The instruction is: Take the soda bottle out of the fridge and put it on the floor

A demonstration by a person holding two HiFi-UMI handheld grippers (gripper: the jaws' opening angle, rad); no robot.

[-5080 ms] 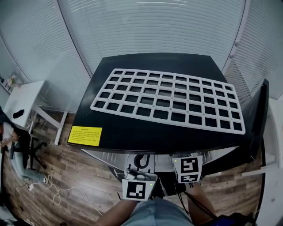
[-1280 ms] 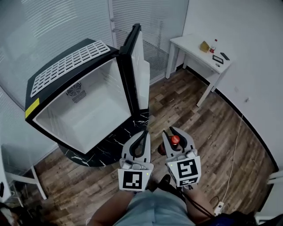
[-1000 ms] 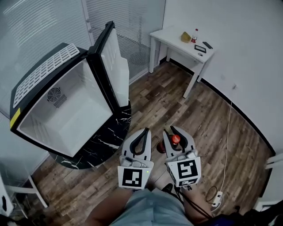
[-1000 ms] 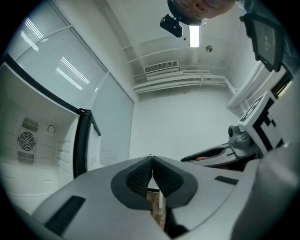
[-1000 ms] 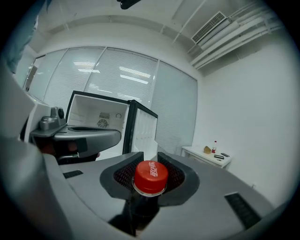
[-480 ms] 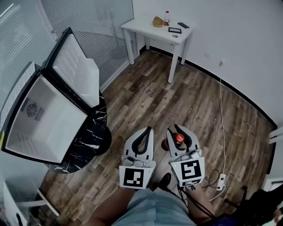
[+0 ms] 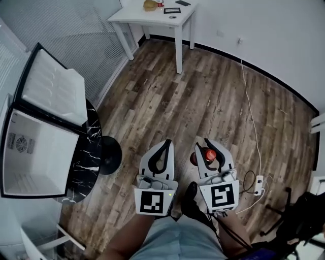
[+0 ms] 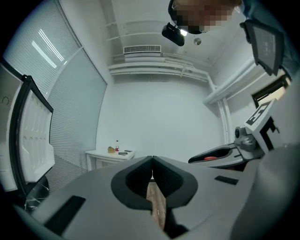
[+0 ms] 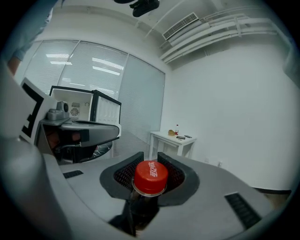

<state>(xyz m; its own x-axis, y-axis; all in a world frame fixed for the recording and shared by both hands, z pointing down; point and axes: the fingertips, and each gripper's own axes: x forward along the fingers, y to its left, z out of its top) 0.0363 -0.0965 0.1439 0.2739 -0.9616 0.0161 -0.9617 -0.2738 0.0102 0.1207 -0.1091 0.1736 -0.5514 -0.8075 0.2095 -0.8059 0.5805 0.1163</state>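
A dark soda bottle with a red cap hangs upright over the wooden floor, with my right gripper shut on its neck just under the cap. The bottle's body is mostly hidden below the jaws. Beside it, my left gripper is shut and holds nothing; its pads meet. The fridge stands at the left of the head view with its door swung open and a white, bare interior.
A white table with small items and another bottle stands by the far wall. A cable runs across the floor to a power strip at my right. A round black marble base sits under the fridge.
The view has swung away from the fridge, which slid to the left edge; more floor shows. Both grippers hold the same stance, the right still gripping the bottle.
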